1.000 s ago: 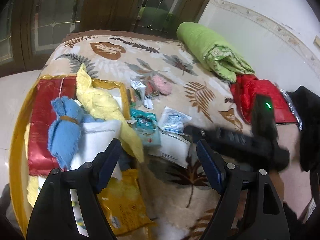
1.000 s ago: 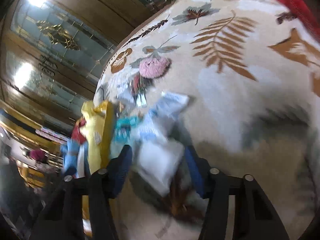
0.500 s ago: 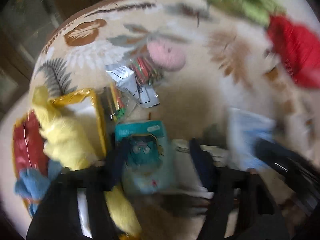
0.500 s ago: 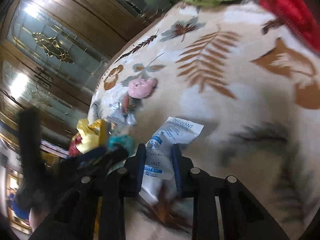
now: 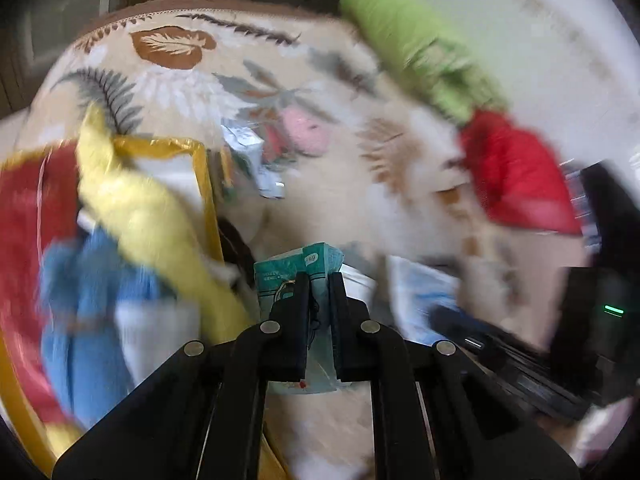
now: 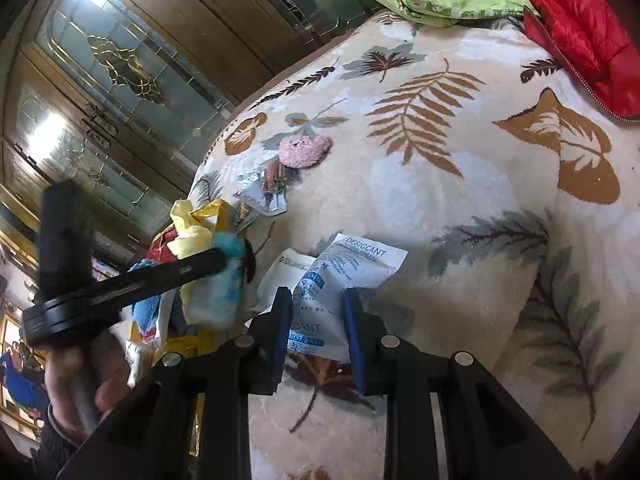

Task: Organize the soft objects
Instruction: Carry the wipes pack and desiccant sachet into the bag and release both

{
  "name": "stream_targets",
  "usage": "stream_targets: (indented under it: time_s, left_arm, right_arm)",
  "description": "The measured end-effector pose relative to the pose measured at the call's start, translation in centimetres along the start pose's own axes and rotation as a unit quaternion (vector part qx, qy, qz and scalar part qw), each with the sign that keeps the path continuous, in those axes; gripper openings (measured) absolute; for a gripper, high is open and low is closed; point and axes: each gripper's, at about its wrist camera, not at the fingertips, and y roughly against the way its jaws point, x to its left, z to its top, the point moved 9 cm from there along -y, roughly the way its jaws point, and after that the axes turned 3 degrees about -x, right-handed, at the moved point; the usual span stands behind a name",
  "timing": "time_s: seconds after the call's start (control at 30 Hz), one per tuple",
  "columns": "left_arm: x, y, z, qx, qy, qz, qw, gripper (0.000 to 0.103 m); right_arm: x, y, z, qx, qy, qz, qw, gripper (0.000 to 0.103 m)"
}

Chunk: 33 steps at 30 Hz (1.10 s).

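Leaf-print blanket (image 6: 460, 208) over a bed, glass-panelled wooden doors (image 6: 104, 80) behind. Left claw (image 5: 318, 280) pressed nearly together, pinching a teal packet (image 5: 296, 266) that pokes out ahead of the fingertips. Just left of that claw, a gold-rimmed box (image 5: 200, 168) holding a yellow cloth (image 5: 136, 216) and a blue cloth (image 5: 84, 300); much of this view blurred. Ahead of it, a pink puff (image 5: 306, 134) on the blanket; ahead and to the right, a green quilt (image 5: 420, 52) and a red jacket (image 5: 520, 176). Right claw (image 6: 316, 300) partly spread, 2 fingers either side of a white desiccant sachet (image 6: 344, 268) lying on the blanket; contact with the pads not clear. Left of the right claw, the left claw with the teal packet beside the box.
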Motion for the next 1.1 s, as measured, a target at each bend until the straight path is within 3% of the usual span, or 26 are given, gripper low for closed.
stream_targets:
  time_s: [0.13,0.23,0.3,0.37,0.47,0.6,0.7,0.8,0.93,1.03,1.1]
  left_arm:
    - [-1.1,5.5,-1.1,-0.039,0.057,-0.068,0.9953,0.008]
    - [-1.5,10.3,-1.8,-0.083,0.063,-0.068,0.9922,0.008]
    - [-0.5,12.9,-1.8,-0.111,0.060,-0.047,0.9909,0.008]
    - [1.3,15.7,-1.7,-0.140,0.044,0.003,0.9892,0.009]
    - [4.0,17.3,-2.2,-0.149,0.043,0.041,0.9870,0.009]
    - [7.1,17.0,-2.9,-0.137,0.064,0.047,0.9873,0.008]
    - [8.4,17.1,-1.6,-0.143,0.069,0.051,0.9860,0.008]
    - [9.6,16.4,0.8,-0.149,0.063,0.058,0.9850,0.009]
    - [11.5,13.0,3.6,-0.136,0.061,0.067,0.9867,0.009]
    - [12.7,10.9,3.7,-0.131,0.060,0.087,0.9858,0.009]
    - [13.1,9.6,2.7,-0.129,0.057,0.087,0.9862,0.009]
  right_arm:
    - [0.9,0.8,-0.7,0.001,0.004,0.012,1.000,0.025]
    - [2.5,1.2,-1.5,0.006,-0.002,0.041,0.999,0.025]
    - [4.4,1.6,-2.3,0.012,0.001,0.071,0.997,0.025]
    - [7.2,2.0,-3.0,0.014,0.035,0.085,0.996,0.025]
    - [11.3,2.2,-3.9,0.018,0.085,0.105,0.991,0.025]
    - [15.9,1.1,-4.2,0.023,0.130,0.115,0.984,0.025]
    - [17.5,-0.8,-3.0,0.031,0.129,0.119,0.984,0.025]
    - [18.2,-3.5,-0.9,0.028,0.137,0.094,0.986,0.026]
    - [19.4,-7.0,1.7,0.054,0.100,0.116,0.987,0.026]
    - [19.9,-9.7,3.0,0.050,0.130,0.080,0.987,0.026]
    - [19.5,-12.0,2.9,0.070,0.121,0.074,0.987,0.028]
